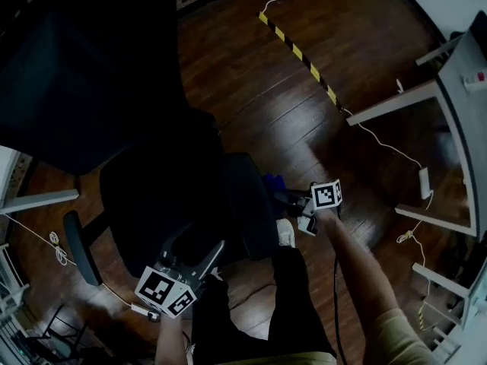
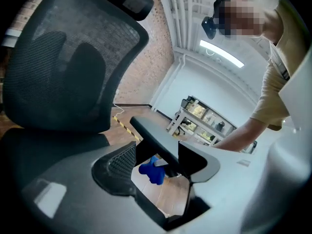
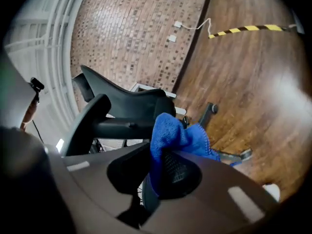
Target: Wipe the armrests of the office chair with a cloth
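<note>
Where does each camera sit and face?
Head view: on the head, steeply down onto the black mesh office chair; forearms, legs, left tool, right tool.
Left gripper view: on left tool, facing the chair's armrest; torso, right arm.
Right gripper view: on right tool, facing that armrest; body unclear.
All share the blue fabric cloth.

Open floor [image 1: 251, 74] beyond chair [image 1: 160, 188], seemingly
</note>
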The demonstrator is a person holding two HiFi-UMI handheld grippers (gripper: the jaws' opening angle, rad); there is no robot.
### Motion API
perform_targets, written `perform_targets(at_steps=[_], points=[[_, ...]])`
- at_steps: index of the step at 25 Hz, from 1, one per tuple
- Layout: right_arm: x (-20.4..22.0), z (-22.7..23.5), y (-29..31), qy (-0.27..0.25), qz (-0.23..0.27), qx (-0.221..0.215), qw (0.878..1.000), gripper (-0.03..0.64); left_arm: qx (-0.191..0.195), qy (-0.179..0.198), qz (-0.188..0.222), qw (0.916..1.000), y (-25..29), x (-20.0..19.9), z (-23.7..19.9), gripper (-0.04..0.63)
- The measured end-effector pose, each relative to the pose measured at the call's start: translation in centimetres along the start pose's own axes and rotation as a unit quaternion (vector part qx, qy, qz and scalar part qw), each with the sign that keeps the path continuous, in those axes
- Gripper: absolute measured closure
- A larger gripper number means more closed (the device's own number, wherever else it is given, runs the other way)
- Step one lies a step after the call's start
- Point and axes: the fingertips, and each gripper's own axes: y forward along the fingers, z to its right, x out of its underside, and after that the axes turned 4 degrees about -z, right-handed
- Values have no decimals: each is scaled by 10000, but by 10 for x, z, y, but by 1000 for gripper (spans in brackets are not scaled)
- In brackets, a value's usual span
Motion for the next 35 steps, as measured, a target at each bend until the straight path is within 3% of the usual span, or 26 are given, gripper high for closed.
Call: perform_targets(at_steps=[4,7,11,15,20,24,29,35], points=[[38,15,17,399,-103,-252,9988,583,124,501,-230,9984,13,15,28,341],[34,6,42,325,94,-421,9985,583,166,575,-253,9979,7,20,41,339],[4,9,48,687,893,-77,9936,583,155,493,-296,9982,-7,30,50,339],[7,33,40,1018,916,295,9901,581,67,412,-290,9987,-14,37,54,340],[0,10,56,784,772,-278,9935,598,-124,227,-208,9994,-17,37,42,339],[4,-5,57,749,549,-498,9944,600,-195,93,-195,9996,-17,34,39,341],[11,-49,57,405,115,-1188,9920,600,-301,-68,-100,9995,-15,28,37,341],[10,-71,43,150,118,-1712,9850,600,-350,-172,5,9992,-22,23,36,339]])
